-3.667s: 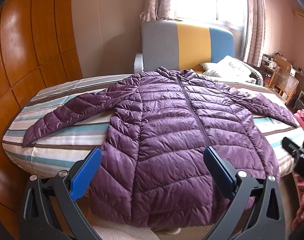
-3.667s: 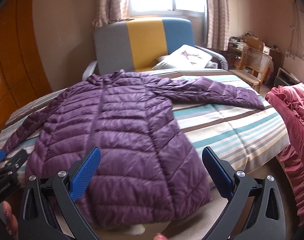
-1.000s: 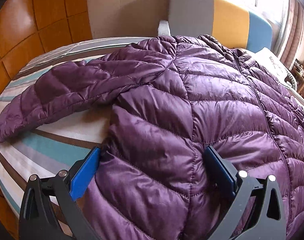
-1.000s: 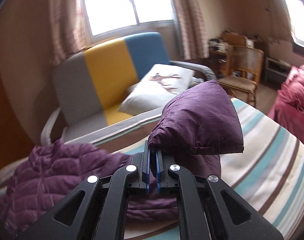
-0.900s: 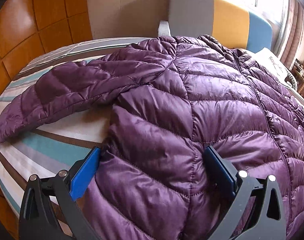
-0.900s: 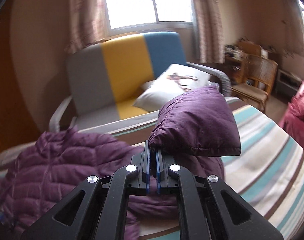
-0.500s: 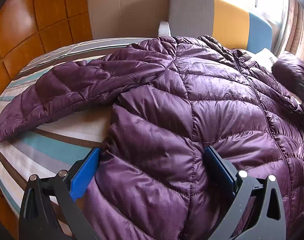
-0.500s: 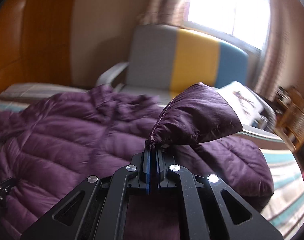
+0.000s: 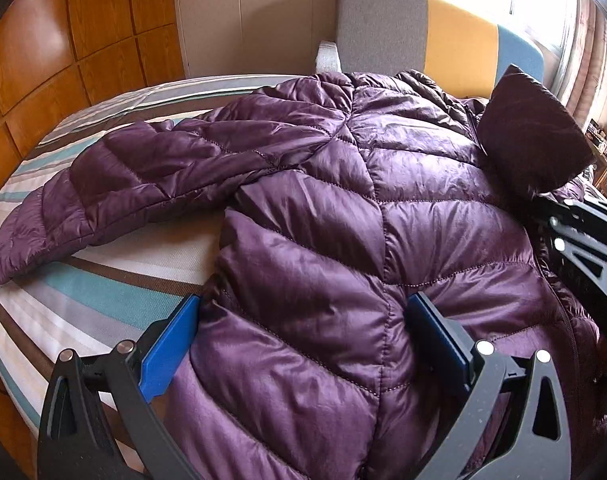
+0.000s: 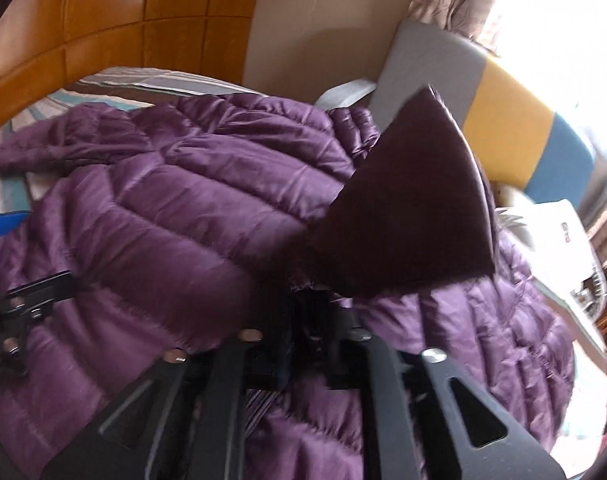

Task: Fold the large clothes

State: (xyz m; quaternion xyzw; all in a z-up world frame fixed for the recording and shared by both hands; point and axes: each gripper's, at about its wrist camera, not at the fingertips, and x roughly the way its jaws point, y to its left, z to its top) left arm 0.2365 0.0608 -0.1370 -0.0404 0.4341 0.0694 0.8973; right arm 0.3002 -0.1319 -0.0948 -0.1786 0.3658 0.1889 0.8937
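A purple quilted down jacket (image 9: pixel 343 208) lies front up on a striped bed (image 9: pixel 103 280). Its left sleeve (image 9: pixel 115 184) stretches out to the left. My left gripper (image 9: pixel 303 332) is open, its blue pads pressed down on either side of the jacket's left side panel. My right gripper (image 10: pixel 303 300) is shut on the cuff of the right sleeve (image 10: pixel 407 216) and holds it above the jacket's chest. The lifted cuff also shows in the left wrist view (image 9: pixel 531 140), with the right gripper (image 9: pixel 543 204) at the right edge.
A grey, yellow and blue sofa (image 9: pixel 431 48) stands behind the bed under a bright window. Wooden wall panels (image 9: pixel 63 40) run along the left. A white pillow (image 10: pixel 551 240) lies at the right.
My right gripper has carried the sleeve cuff further left, across over the jacket body, and has tilted. My left gripper has stayed where it was, pressing on the jacket.
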